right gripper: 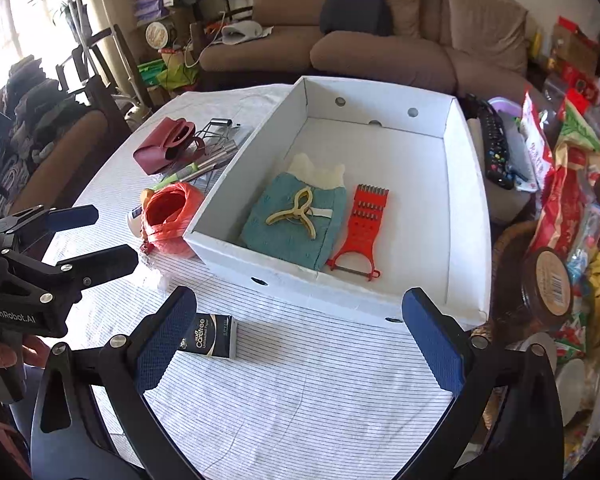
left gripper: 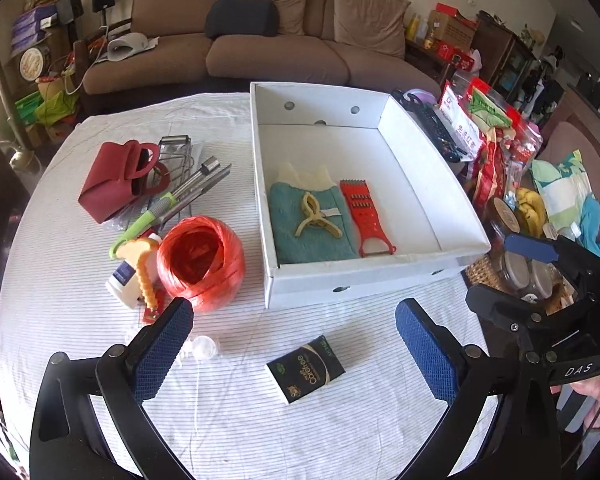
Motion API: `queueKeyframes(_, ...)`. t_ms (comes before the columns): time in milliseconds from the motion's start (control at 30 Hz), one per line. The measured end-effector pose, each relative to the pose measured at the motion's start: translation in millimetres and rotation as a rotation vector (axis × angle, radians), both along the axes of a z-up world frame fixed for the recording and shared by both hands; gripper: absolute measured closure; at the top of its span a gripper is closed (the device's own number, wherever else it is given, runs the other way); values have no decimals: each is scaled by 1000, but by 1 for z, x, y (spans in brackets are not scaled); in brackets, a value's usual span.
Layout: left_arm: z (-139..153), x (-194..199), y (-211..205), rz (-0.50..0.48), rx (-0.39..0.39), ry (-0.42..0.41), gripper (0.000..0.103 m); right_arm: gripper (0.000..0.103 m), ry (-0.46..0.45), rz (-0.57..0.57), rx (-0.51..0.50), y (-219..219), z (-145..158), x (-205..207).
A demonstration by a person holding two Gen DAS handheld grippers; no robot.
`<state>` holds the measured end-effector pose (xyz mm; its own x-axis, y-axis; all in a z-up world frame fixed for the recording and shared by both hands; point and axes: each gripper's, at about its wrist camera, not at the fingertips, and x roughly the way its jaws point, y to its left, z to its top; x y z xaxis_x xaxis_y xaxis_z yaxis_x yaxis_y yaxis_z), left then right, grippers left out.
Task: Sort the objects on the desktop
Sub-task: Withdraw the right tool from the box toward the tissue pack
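Left gripper tilted steeply down over the striped tablecloth, jaws wide apart, nothing between them; the black tissue pack lies on the cloth below the gap, untouched. Right gripper likewise angled down, jaws fully spread and empty, just before the white box. Inside the box: teal cloth, yellow clip, red grater. Orange twine ball sits left of the box.
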<state>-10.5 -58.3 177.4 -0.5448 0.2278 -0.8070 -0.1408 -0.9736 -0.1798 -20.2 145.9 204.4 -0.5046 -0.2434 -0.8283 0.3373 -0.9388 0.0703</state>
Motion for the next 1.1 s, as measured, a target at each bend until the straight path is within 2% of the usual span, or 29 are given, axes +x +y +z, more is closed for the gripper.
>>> queueKeyframes(267, 1, 47, -24, 23, 33, 17, 0, 0, 36, 12, 3, -12, 12, 43)
queueKeyframes(500, -18, 85, -54, 64, 10, 34, 0, 0, 65, 47, -22, -32, 1, 85)
queueKeyframes(800, -69, 116, -102, 149, 80, 36, 0, 0, 66, 40, -98, -53, -53, 114)
queueKeyframes(1100, -106, 108, -131, 167, 88, 29, 0, 0, 45, 41, -60, -79, -110, 110)
